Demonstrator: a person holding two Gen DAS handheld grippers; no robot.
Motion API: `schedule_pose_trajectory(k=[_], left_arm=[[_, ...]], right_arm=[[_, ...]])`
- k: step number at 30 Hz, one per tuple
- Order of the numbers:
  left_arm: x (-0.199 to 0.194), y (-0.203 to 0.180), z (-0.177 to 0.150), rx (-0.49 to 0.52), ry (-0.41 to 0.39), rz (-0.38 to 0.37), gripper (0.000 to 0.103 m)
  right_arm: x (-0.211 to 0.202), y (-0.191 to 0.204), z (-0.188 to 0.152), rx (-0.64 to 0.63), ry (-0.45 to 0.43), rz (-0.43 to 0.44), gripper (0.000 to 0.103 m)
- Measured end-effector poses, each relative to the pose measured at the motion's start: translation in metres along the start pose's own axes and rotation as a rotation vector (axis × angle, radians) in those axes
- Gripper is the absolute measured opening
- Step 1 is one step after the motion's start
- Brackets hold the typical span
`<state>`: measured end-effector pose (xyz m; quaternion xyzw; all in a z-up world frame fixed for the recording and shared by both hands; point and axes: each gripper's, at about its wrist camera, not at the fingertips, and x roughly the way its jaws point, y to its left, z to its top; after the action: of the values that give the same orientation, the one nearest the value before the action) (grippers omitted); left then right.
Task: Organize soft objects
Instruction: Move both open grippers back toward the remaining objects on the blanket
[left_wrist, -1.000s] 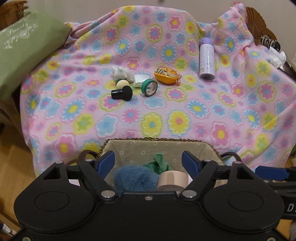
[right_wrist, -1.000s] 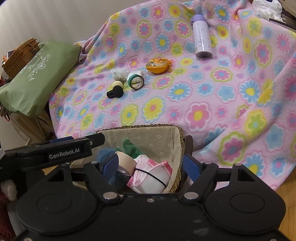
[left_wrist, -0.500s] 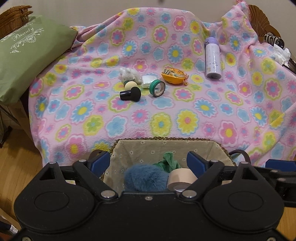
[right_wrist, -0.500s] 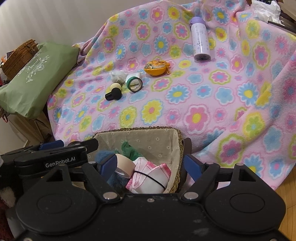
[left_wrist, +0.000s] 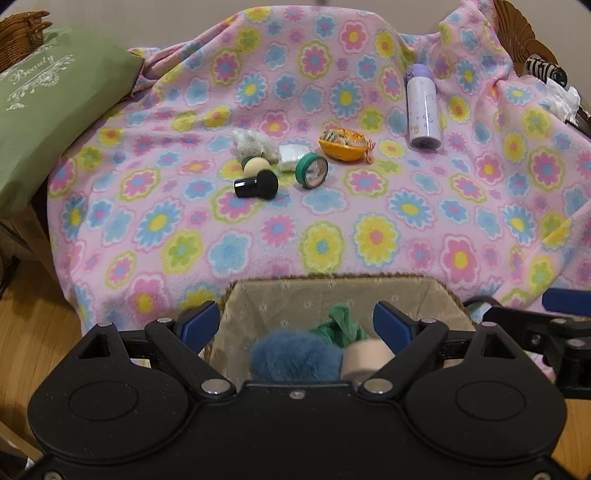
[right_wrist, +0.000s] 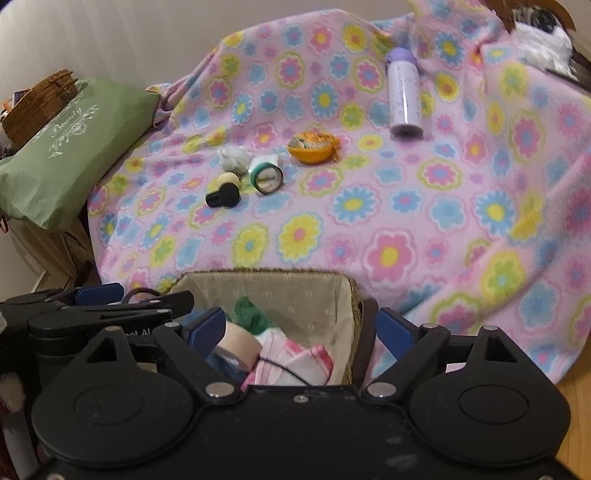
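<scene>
Blue-padded left tongs, right tongs tilted down, spread over basket

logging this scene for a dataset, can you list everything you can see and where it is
blanket: 1, pink with flowers, draped across the surface
basket: 1, woven with beige lining, near edge of blanket
pompom: 1, blue, in basket
cloth: 1, green, in basket
tape roll: 1, beige, in basket
pink cloth: 1, pink and white, in basket
bottle: 1, lilac, lying far right on blanket
pouch: 1, orange, mid blanket
green roll: 1, green rim, mid blanket
black knob: 1, mid blanket
white fluff: 1, behind knob
pillow: 1, green, left
left tool: open over basket, jaws just opened
right tool: open, astride basket's right wall, jaws just opened
</scene>
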<state>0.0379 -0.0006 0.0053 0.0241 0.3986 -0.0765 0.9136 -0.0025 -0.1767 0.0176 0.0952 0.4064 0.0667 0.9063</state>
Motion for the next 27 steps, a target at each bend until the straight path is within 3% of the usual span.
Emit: schedule_pose_trajectory(k=[6,10,17,27], left_arm=[[0.012,0.017,0.033,0.019,-0.110,0.075,0.089],[0.033,0.032,0.055,0.025,-0.141,0.102,0.089],[0.074,0.052,0.077,-0.018,-0.137,0.114,0.089],[0.130,0.048,0.084,0.054,-0.130,0.105,0.089]], right_arm=[[0.007,0.002,0.035,-0.071,-0.113,-0.036,0.095],[0.023,-0.007,0.060,-0.085,-0.162,-0.064,0.101],[0.065,-0.022,0.091,-0.086,-0.141,-0.093,0.101],[0.130,-0.027,0.108,-0.119,-0.072,-0.129,0.101]])
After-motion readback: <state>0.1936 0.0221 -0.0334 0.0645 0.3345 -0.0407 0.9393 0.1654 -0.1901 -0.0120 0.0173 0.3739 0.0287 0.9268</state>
